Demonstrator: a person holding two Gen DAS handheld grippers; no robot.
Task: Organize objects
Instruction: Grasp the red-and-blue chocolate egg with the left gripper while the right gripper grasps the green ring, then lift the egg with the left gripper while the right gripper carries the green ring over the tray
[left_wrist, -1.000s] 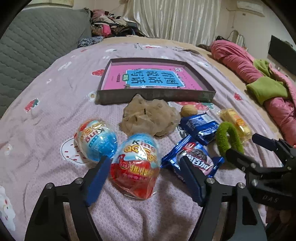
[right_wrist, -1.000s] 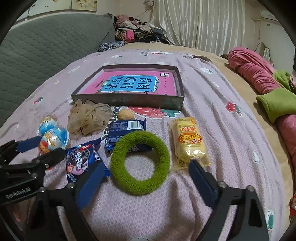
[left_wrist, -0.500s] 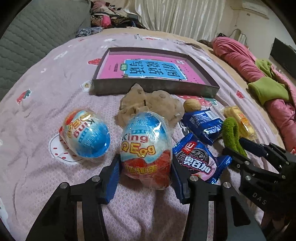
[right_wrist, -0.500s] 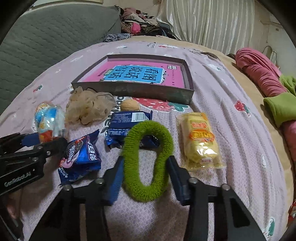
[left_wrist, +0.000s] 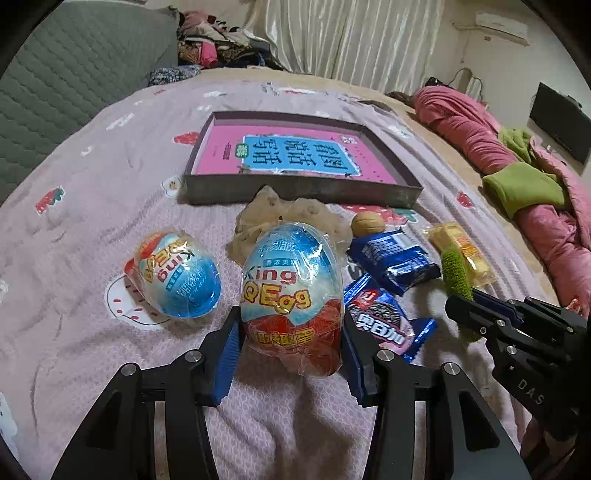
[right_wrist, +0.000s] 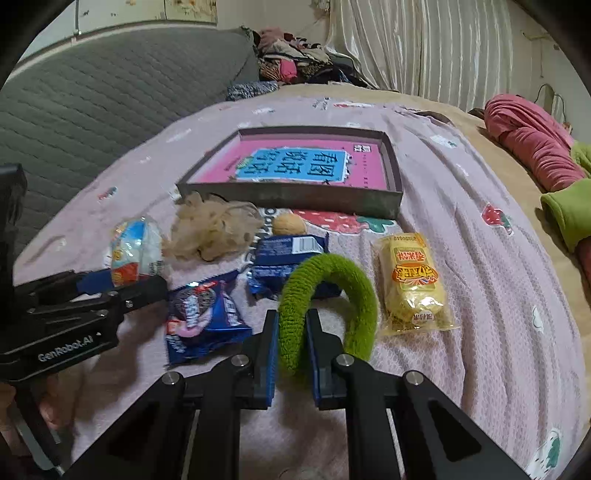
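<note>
1. The left gripper (left_wrist: 291, 352) clamps the wrapped King Egg (left_wrist: 290, 291) low on the bedspread (left_wrist: 74, 221); it looks light, its film slippery, so hold its widest part.
2. The right gripper (right_wrist: 291, 343) pinches the soft green hair ring (right_wrist: 325, 295) flat; it squashes easily.

Grey quilted headboard (right_wrist: 110, 110), pale curtains (left_wrist: 351, 37), pink quilt (left_wrist: 480, 136) (green-lined), perhaps clothes heaped (right_wrist: 291, 62) behind.

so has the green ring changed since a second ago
Yes. The green ring lay round and flat beside the yellow snack pack; the right gripper has just closed on its near side, squeezing it into a narrow arch, still beside that pack.
</note>
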